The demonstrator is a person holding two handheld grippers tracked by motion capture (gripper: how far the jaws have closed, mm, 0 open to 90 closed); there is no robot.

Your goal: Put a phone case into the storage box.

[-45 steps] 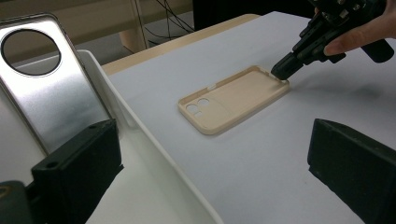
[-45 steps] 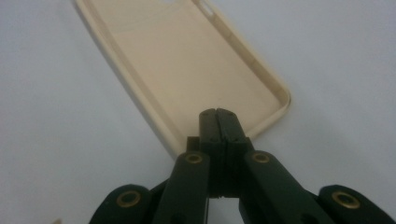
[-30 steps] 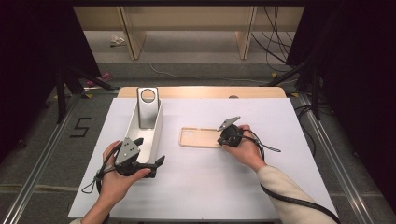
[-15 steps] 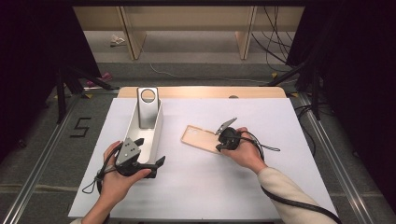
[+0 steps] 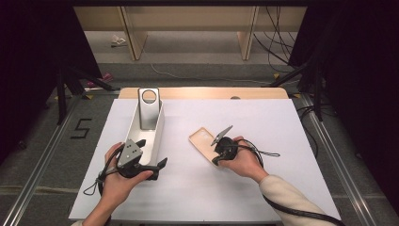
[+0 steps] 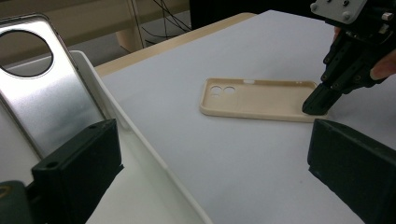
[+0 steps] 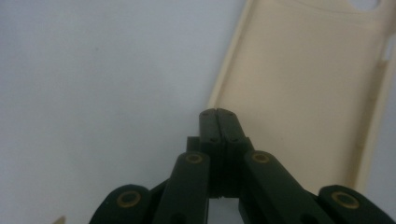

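A beige phone case (image 5: pixel 202 141) lies open side up and slanted on the white table cover; I also see this case (image 6: pixel 261 98) in the left gripper view. My right gripper (image 5: pixel 215 161) is shut, nothing between its jaws. Its closed tips rest at the near end of the case (image 7: pixel 303 84), right by the rim. From the left gripper view that right gripper (image 6: pixel 316 103) points down onto the case's end. My left gripper (image 5: pixel 153 153) is held open by the near end of a white tray (image 5: pixel 161 126), empty. A silver phone back (image 5: pixel 149 106) leans in the tray.
The white cover (image 5: pixel 282 141) spreads over a wooden table whose far edge (image 5: pixel 202 92) shows. Cables trail from both grippers. Dark stands and floor rails flank the table. Shelving legs stand beyond the far edge.
The beige case has swung from lying crosswise to slanted, its right end coming toward the person. My right gripper moved left and nearer with it. The left gripper stayed put.
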